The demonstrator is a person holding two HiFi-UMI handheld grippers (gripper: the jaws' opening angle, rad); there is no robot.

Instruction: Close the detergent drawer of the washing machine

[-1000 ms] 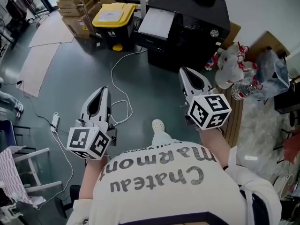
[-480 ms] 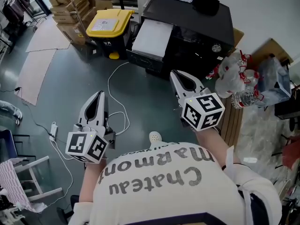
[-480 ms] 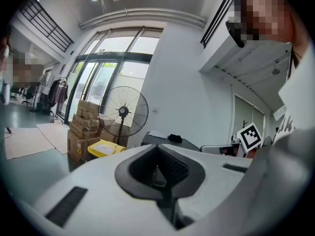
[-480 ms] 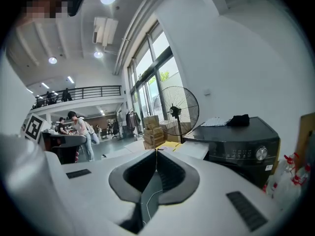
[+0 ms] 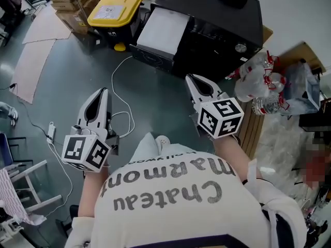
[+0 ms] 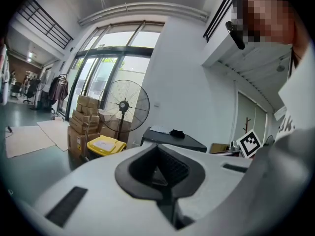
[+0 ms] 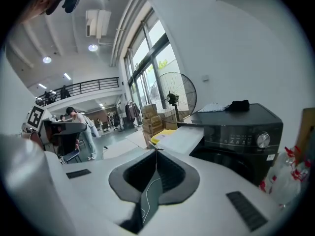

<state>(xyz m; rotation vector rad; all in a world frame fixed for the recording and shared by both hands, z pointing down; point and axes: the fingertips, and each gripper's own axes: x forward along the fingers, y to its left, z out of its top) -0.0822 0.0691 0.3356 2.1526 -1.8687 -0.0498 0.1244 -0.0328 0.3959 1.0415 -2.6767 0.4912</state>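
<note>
Far left, the left gripper point(image 5: 101, 91), white-shelled with a marker cube, hangs low over the grey floor point(image 5: 51, 81). Its jaws are pressed together with nothing between them. Behind it sits the black bin with a yellow lid point(image 5: 107, 9).

Next across is the task's thing, the white-topped detergent drawer with a dark front point(image 5: 161, 31). It juts well out of the black front-loading washing machine point(image 5: 217, 19), so it's wide open and the job is not yet begun.

Then the right gripper point(image 5: 190, 79), jaws also tight together and empty, noses toward the machine but is well short of the drawer front. It looks the better placed of the two.

Good news: no grasp is needed here. Closed jaws make a solid pusher, so set the tips squarely on the middle of the drawer's dark front and drive straight along its slide. An off-centre shove could cock it and jam it.

On the far right, clear bags of bottles point(image 5: 258, 84) sit clear of the path.
</note>
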